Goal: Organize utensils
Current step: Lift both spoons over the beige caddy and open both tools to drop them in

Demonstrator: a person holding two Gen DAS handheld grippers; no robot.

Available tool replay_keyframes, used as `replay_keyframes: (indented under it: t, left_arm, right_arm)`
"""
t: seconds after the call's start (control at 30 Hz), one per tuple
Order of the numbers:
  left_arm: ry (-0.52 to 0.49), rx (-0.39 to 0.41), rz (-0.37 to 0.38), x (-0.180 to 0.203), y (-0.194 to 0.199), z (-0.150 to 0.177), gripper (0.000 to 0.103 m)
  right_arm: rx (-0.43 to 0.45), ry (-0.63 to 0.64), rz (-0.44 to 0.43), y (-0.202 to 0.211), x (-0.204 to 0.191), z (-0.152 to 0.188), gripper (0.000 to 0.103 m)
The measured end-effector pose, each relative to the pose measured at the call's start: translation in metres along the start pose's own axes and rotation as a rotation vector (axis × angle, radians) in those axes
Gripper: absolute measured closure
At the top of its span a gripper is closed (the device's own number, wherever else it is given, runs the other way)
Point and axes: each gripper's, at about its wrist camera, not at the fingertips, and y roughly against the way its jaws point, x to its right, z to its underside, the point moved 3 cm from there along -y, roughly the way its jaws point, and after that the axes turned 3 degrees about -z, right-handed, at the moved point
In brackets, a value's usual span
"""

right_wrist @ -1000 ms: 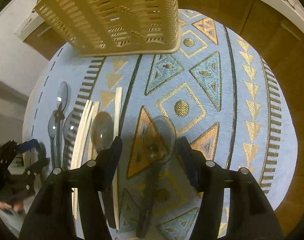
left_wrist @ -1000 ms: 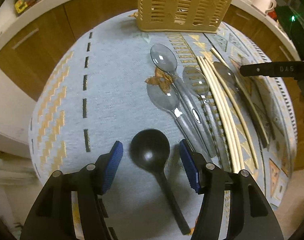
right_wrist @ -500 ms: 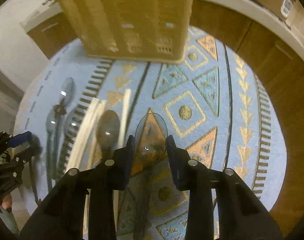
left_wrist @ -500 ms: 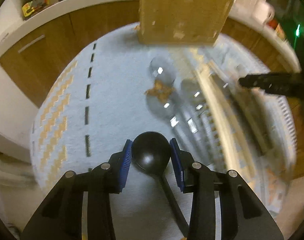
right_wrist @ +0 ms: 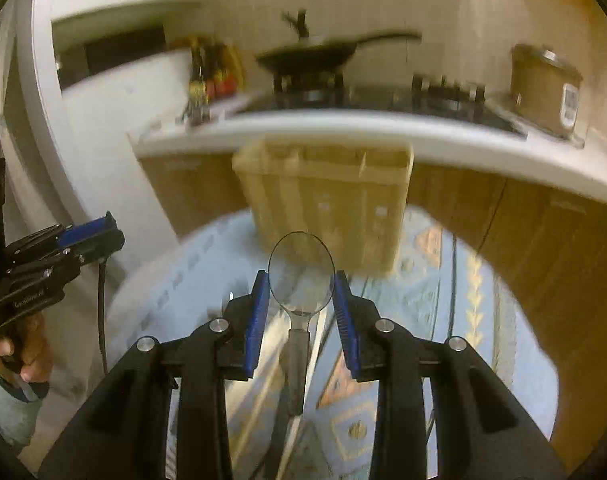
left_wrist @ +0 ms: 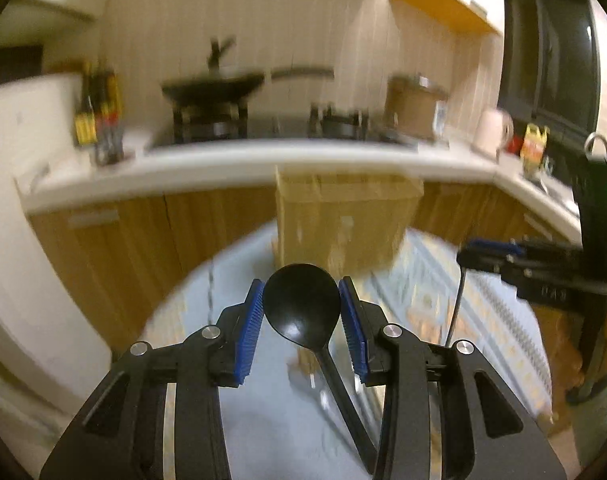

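My left gripper [left_wrist: 300, 312] is shut on the bowl of a black spoon [left_wrist: 301, 310], held above the table with the handle hanging back toward me. My right gripper [right_wrist: 301, 298] is shut on the bowl of a clear plastic spoon [right_wrist: 301, 280], also lifted, its handle trailing down. The beige slotted utensil basket [left_wrist: 345, 224] [right_wrist: 327, 204] stands on the patterned blue tablecloth [right_wrist: 431, 292] straight ahead of both grippers. In the left wrist view the right gripper [left_wrist: 479, 249] shows at the right edge; in the right wrist view the left gripper [right_wrist: 99, 230] shows at the left edge. The remaining utensils on the table are blurred below.
Behind the table runs a white kitchen counter [left_wrist: 239, 160] over wooden cabinets, with a wok on a stove [left_wrist: 211, 92], bottles [left_wrist: 99, 116] and a brown pot [right_wrist: 543, 88]. A person's hand [right_wrist: 19, 356] holds the left gripper. Everything beyond the grippers is motion-blurred.
Both grippers closed on spoon bowls, then rose and tilted up from the table. The view swung from the tablecloth to the basket and kitchen counter.
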Motion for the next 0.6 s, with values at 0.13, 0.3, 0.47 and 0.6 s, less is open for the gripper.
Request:
replay_keyframes:
  t: [0.13, 0.3, 0.47, 0.6]
  left_arm:
    - [-0.016, 0.116, -0.029, 0.006, 0.003, -0.046, 0.067]
    - [-0.021, 0.227, -0.050, 0.012, -0.011, -0.103, 0.067]
    - [-0.048, 0.302, -0.102, 0.019, -0.038, -0.138, 0.067]
    - [-0.054, 0.318, -0.102, 0.016, -0.070, -0.150, 0.067]
  right_arm:
    - [0.112, -0.001, 0.005, 0.006, 0.001, -0.042, 0.074]
    - [0.210, -0.028, 0.002, 0.007, 0.012, -0.095, 0.074]
    - [0.296, -0.057, 0.066, 0.000, 0.032, -0.140, 0.074]
    - [0.326, -0.087, 0.099, -0.010, 0.053, -0.158, 0.074]
